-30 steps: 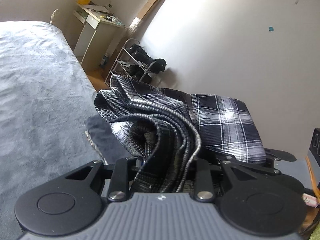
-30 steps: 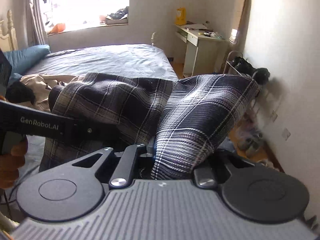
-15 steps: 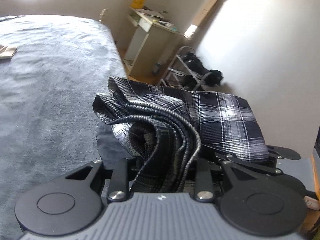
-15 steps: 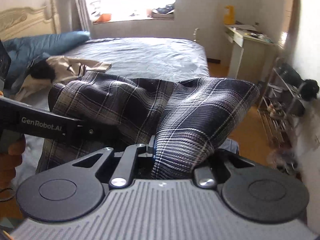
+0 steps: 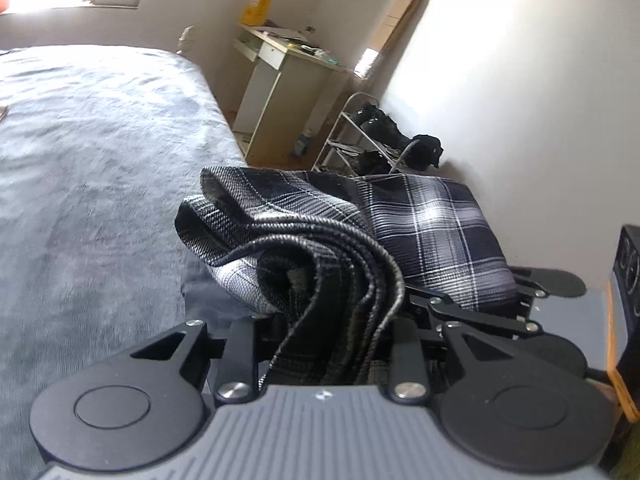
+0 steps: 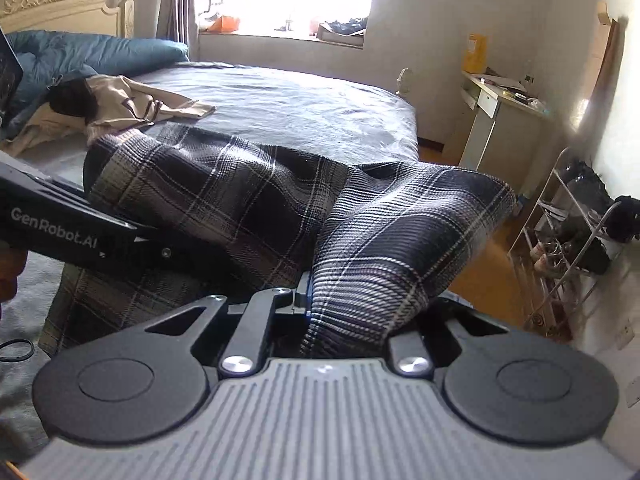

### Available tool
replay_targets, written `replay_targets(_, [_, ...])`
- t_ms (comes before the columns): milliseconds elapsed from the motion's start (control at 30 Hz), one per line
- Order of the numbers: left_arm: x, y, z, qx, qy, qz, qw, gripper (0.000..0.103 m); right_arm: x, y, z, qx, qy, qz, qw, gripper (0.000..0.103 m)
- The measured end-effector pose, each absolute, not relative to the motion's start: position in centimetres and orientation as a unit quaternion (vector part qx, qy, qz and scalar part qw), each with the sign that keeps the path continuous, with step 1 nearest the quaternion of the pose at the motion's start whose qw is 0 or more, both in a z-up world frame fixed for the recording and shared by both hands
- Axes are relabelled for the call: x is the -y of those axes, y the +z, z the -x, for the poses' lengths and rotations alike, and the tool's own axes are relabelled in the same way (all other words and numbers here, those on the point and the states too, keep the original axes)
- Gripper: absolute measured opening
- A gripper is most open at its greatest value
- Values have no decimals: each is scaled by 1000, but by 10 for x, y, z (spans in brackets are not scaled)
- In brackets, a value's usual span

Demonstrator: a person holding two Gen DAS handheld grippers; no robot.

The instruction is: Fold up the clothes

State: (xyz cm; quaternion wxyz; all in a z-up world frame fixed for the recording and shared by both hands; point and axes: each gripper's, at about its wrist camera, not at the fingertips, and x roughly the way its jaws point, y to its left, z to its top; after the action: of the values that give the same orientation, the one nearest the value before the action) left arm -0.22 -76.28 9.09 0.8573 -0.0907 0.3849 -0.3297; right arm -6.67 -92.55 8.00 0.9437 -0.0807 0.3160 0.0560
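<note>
A dark plaid garment [image 5: 420, 224] hangs bunched between my two grippers, above the edge of the grey bed [image 5: 100, 140]. My left gripper [image 5: 328, 332] is shut on a thick wad of its folded edges, which hides the fingertips. In the right wrist view the same plaid garment [image 6: 224, 200] drapes over my right gripper [image 6: 344, 312], which is shut on a fold of it. The left gripper's body [image 6: 60, 232] reaches in from the left under the cloth. The right gripper's arm [image 5: 500, 308] shows beside the cloth in the left wrist view.
A beige garment [image 6: 132, 104] and blue bedding [image 6: 100, 52] lie near the headboard on the bed [image 6: 300, 104]. A desk [image 5: 288, 92] and a shoe rack [image 6: 568, 248] stand along the right wall. A hand [image 6: 8, 272] shows at the left edge.
Both views have swung left, bringing more of the bed and the headboard into sight. The plaid garment stays gripped on both sides in the same bunched shape.
</note>
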Motion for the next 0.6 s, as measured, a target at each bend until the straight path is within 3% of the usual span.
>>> replay_targets(600, [765,45,-62,-410,-355,96,835,30,940,43,25,-345,56,78,934,12])
